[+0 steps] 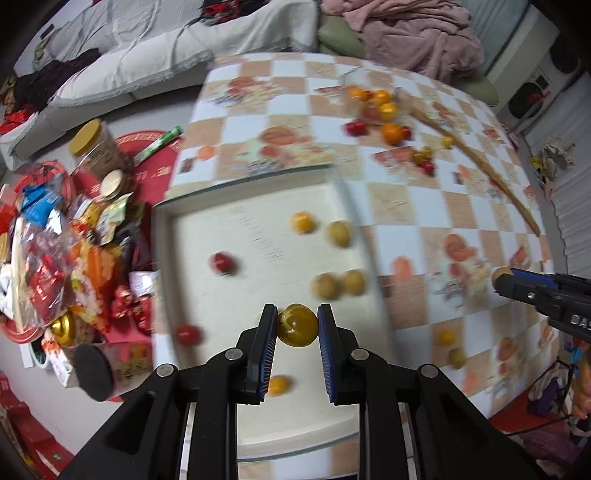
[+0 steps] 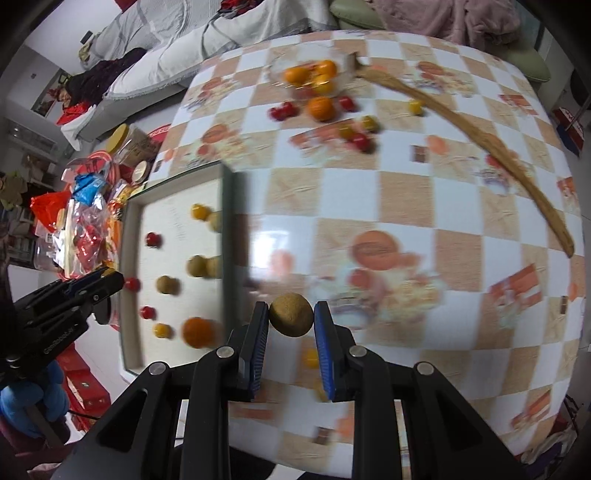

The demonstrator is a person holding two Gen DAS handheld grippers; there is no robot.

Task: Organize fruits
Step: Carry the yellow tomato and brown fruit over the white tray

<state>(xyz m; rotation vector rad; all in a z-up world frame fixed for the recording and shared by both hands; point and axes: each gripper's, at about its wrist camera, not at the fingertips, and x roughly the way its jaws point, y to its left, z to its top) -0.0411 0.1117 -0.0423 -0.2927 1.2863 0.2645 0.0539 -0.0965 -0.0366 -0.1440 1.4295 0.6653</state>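
Observation:
My left gripper (image 1: pixel 297 325) is shut on a yellow-green tomato (image 1: pixel 297 325) and hangs over the white tray (image 1: pixel 164 229), which holds several red, yellow and brown fruits. My right gripper (image 2: pixel 291 320) is shut on a brown round fruit (image 2: pixel 290 314) above the checked tablecloth (image 2: pixel 406 192), just right of the tray (image 2: pixel 131 236). The right gripper also shows at the right edge of the left wrist view (image 1: pixel 503 277). At the far side of the table a clear bowl (image 2: pixel 295 79) holds oranges, with loose red and yellow fruits around it.
A long wooden stick (image 2: pixel 491 147) lies across the right of the table. Snack bags and jars (image 1: pixel 66 236) crowd the floor left of the tray. A grey sofa (image 1: pixel 147 55) and a pink blanket (image 1: pixel 413 33) lie beyond the table. Two small fruits (image 1: pixel 452 347) sit near the table's front.

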